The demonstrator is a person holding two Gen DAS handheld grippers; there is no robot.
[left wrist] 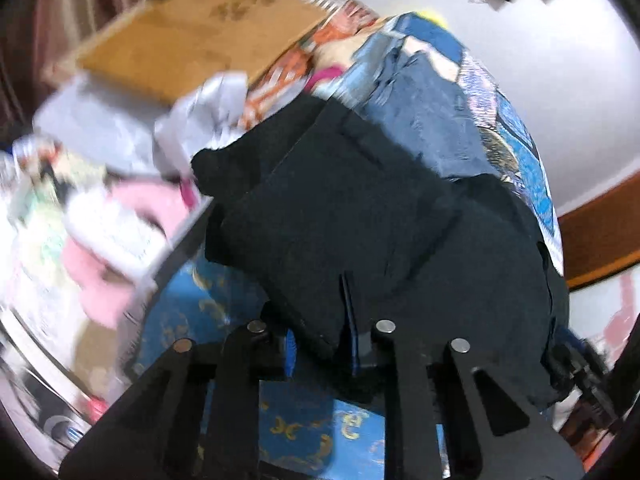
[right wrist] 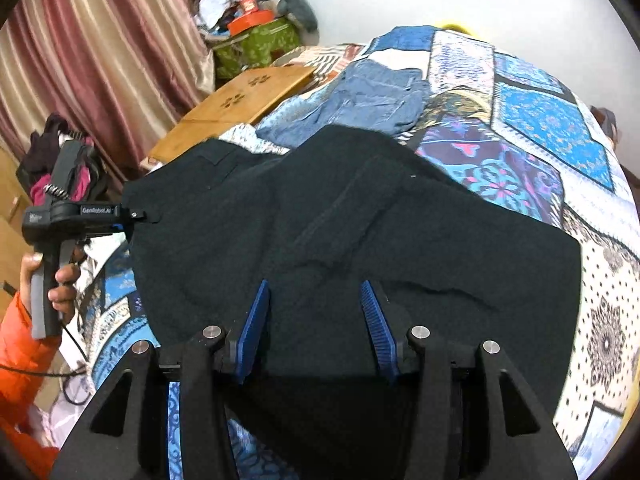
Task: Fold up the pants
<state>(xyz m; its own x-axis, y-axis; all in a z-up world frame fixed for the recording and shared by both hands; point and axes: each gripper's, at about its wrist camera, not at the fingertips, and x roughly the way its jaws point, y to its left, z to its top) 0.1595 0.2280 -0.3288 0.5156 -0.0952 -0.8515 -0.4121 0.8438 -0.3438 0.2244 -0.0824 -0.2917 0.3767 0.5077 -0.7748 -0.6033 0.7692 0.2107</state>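
Black pants [right wrist: 360,220] lie spread on the patchwork quilt [right wrist: 540,128]. My right gripper [right wrist: 314,312] is open just above their near part, blue pads [right wrist: 254,320] wide apart, holding nothing. In the right wrist view my left gripper [right wrist: 136,216] is at the pants' left edge with the cloth at its tip. The blurred left wrist view shows the pants [left wrist: 360,220] folded over between the fingers of the left gripper [left wrist: 320,332]; the left finger is hidden by cloth, the right blue pad [left wrist: 350,320] shows.
Blue jeans [right wrist: 372,96] lie on the quilt beyond the black pants. A wooden board [right wrist: 240,104] sits at the bed's left side. Striped curtains [right wrist: 100,40] and a pile of bags and boxes [right wrist: 256,32] stand behind. Clothes [left wrist: 120,220] lie heaped at left.
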